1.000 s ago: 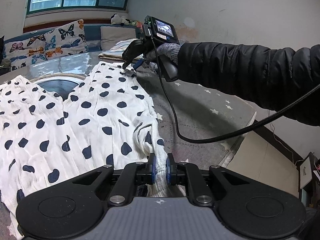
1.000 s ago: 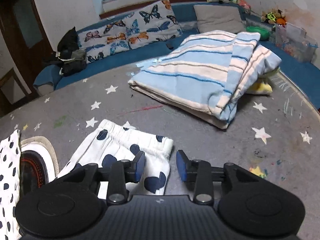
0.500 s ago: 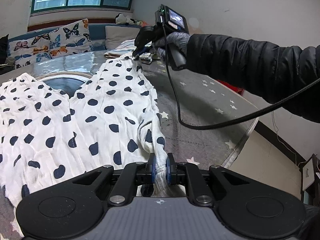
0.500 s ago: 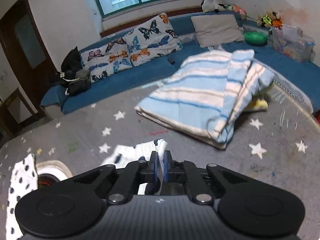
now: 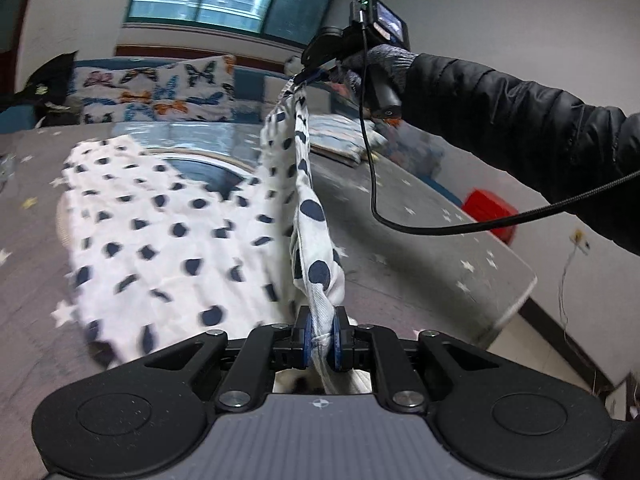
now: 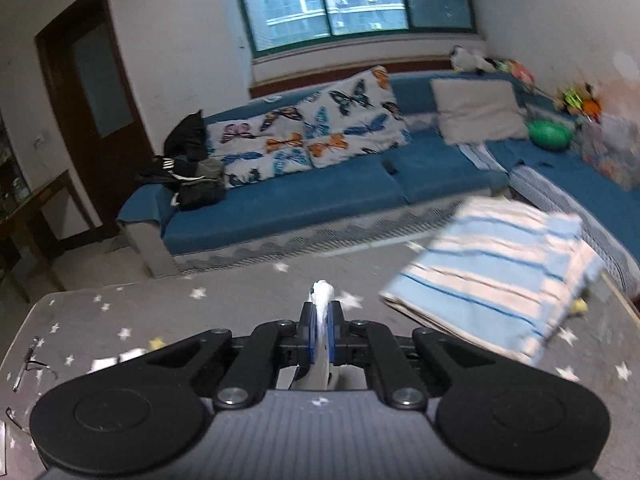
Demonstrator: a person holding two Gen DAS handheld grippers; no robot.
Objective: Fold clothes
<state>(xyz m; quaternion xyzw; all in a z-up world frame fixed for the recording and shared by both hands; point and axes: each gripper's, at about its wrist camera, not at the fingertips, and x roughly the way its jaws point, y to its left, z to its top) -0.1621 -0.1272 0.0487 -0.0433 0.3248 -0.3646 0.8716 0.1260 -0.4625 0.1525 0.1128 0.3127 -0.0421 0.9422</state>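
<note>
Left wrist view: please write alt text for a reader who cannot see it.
The left tongs are shut on the polka-dot garment, whose edge runs taut up to the right tongs. The rest drapes over a grey star-print table.
</note>
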